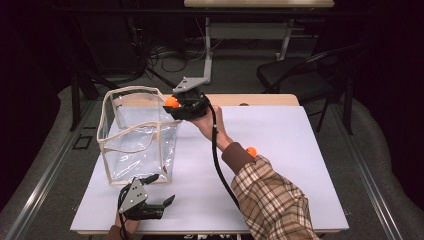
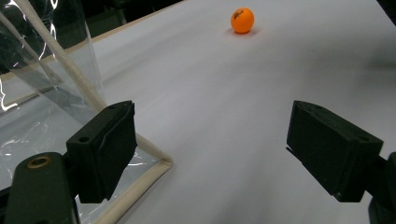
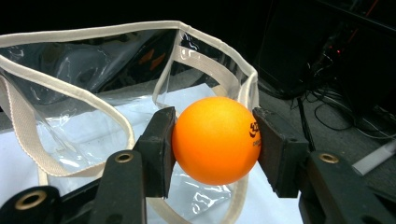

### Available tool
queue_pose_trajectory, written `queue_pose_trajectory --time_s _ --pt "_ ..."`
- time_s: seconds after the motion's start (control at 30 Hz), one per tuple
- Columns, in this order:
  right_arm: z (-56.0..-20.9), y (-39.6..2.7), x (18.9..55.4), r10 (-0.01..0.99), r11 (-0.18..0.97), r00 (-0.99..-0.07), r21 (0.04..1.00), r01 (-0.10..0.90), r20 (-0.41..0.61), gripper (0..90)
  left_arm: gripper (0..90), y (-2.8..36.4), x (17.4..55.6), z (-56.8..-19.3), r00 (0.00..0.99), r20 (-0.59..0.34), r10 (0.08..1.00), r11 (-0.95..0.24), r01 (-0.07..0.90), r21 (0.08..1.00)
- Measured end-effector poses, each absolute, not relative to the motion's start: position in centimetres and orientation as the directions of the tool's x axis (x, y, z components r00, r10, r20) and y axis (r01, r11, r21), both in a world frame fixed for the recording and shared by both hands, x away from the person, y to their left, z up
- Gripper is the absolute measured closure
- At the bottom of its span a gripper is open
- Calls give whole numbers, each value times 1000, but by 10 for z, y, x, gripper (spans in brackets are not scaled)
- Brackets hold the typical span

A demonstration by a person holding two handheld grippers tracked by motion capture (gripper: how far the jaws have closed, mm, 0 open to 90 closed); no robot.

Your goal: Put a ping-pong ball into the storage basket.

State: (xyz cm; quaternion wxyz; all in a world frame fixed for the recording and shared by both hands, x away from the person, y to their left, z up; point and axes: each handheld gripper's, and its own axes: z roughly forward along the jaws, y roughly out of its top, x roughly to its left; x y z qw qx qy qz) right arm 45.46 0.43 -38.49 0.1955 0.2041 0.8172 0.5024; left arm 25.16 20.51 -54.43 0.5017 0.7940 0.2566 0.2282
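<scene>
a: two small orange balls on show. one glossy orange ball with dark printed lettering (image 3: 215, 139) sits squeezed between the black jaws of the right gripper (image 1: 186, 106), a pad pressed on each side of it.

b: where is that one?

a: up at the far right corner of the clear plastic bag with cream fabric trim (image 1: 137, 134), held above the rim. in the right gripper view the open mouth of the bag lies right behind and below the ball, with cream handles looping along the top edge.

b: and the other ball?

a: the second orange ball (image 2: 242, 20) rests on the white table cover (image 1: 280, 150), well apart from the bag. in the high view it peeks out just beside the plaid sleeve (image 1: 272, 202) of the person's right arm. it has a bit of dark print on it too, too small to read.

b: the left gripper?

a: the left gripper (image 1: 150, 202) is low near the front edge of the table, just in front of the bag's near corner. its jaws stand wide apart with nothing between them. in its own view the left jaw overlaps the bag's cream bottom seam; i cannot tell if it touches.

b: bag upright?

a: yes, standing open, walls see-through and a little crinkled. i cannot make out anything lying inside it.
</scene>
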Motion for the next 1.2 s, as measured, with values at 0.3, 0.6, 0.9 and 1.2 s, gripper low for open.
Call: queue_pose_trajectory --time_s 0.3,0.6,0.9,1.2 --pt "-389 20 458 528 426 -843 890 159 -102 505 159 205 252 -544 765 103 636 -362 178 915" --pt "-394 33 462 520 445 -850 876 186 -84 504 159 206 251 -544 766 106 635 -363 175 915" --pt "-400 38 470 529 472 -847 846 249 -46 312 159 206 251 -544 766 106 634 -363 174 915" --pt "-397 11 465 552 418 -834 869 265 -11 149 159 206 251 -544 766 107 634 -363 172 916"
